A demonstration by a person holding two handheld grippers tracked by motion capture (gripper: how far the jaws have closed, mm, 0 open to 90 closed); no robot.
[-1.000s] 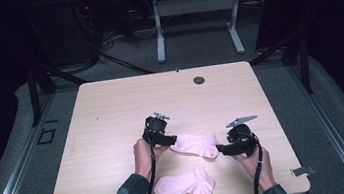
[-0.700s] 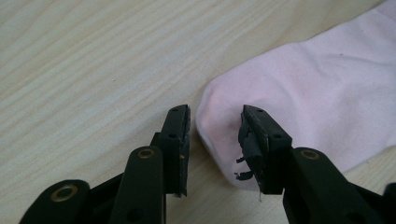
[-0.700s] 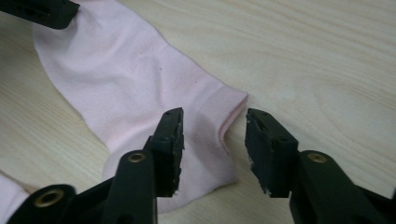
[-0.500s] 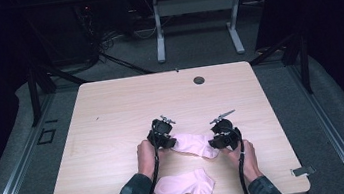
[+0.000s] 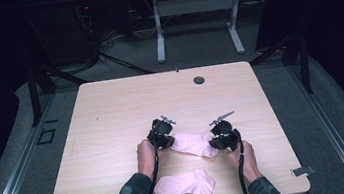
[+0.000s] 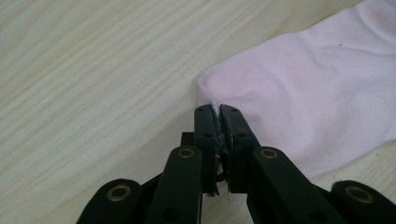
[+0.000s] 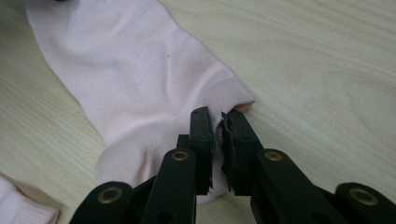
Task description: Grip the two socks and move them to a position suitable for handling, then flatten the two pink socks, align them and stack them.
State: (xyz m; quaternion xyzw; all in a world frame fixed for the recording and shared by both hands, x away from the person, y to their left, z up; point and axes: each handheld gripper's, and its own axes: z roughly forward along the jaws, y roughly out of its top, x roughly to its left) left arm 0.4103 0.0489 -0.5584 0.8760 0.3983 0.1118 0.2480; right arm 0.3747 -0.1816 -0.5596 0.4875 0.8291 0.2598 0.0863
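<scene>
Both grippers have just been closing, each with sock fabric between its jaws. A second ago the right gripper (image 5: 217,141) stood off at the 3 o'clock side of the far sock (image 5: 194,143); it has since come in to that sock's right end. The left gripper (image 5: 165,139) has hardly moved and sits at the sock's left end, at 9 o'clock of it. My reading is that the sock is now pinched at both ends and ready to be lifted or stretched flat, though it still lies on the table (image 5: 112,115).

The far sock lies a little below the middle of the table, between the two grippers. A second pink sock (image 5: 185,185) lies near it at 6 o'clock, close to the table's near edge and untouched.

The high view gives the layout but not the grip itself. The left gripper view shows it: the left gripper (image 6: 217,109) is shut nearly flat, with a thin edge of the far sock (image 6: 317,93) squeezed between the tips at the rounded end. In the right gripper view, the right gripper (image 7: 218,116) is closed on a puckered fold of the far sock (image 7: 140,84) at its other end, and the second sock (image 7: 21,207) peeps in at 8 o'clock.
</scene>
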